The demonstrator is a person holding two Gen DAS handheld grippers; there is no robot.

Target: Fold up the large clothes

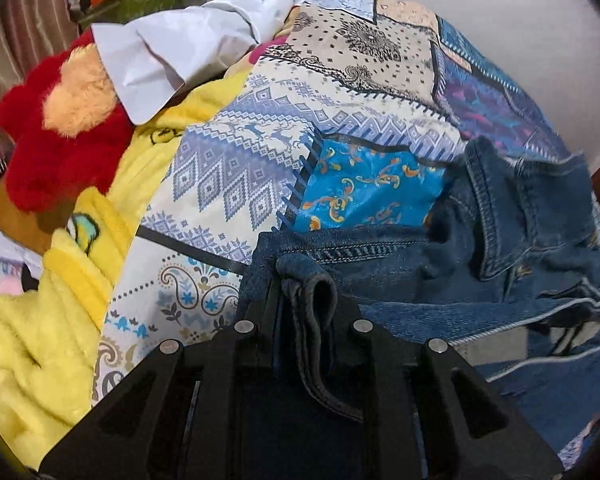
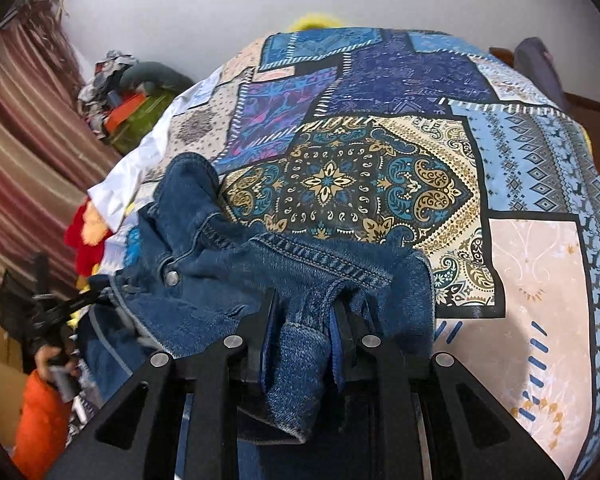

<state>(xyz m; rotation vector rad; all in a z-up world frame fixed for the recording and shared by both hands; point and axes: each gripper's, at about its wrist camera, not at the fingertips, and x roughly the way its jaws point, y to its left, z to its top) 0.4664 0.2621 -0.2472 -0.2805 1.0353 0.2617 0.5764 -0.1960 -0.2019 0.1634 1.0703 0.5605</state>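
A blue denim garment point(image 1: 480, 240) lies bunched on a patchwork bedspread point(image 1: 260, 152). My left gripper point(image 1: 306, 300) is shut on a rolled denim edge at the garment's left side. In the right wrist view the same denim garment point(image 2: 240, 252) spreads to the left, its metal button point(image 2: 172, 277) showing. My right gripper point(image 2: 306, 312) is shut on a fold of denim that hangs down between the fingers. The left gripper point(image 2: 60, 312) shows at the far left of the right wrist view, held in a hand.
A yellow plush blanket point(image 1: 48, 320), a red plush toy point(image 1: 60, 152) and a white cloth point(image 1: 172, 52) lie at the bed's left side. Striped curtains point(image 2: 24, 140) and a pile of clutter point(image 2: 128, 100) stand beyond. The bedspread point(image 2: 420, 180) extends right.
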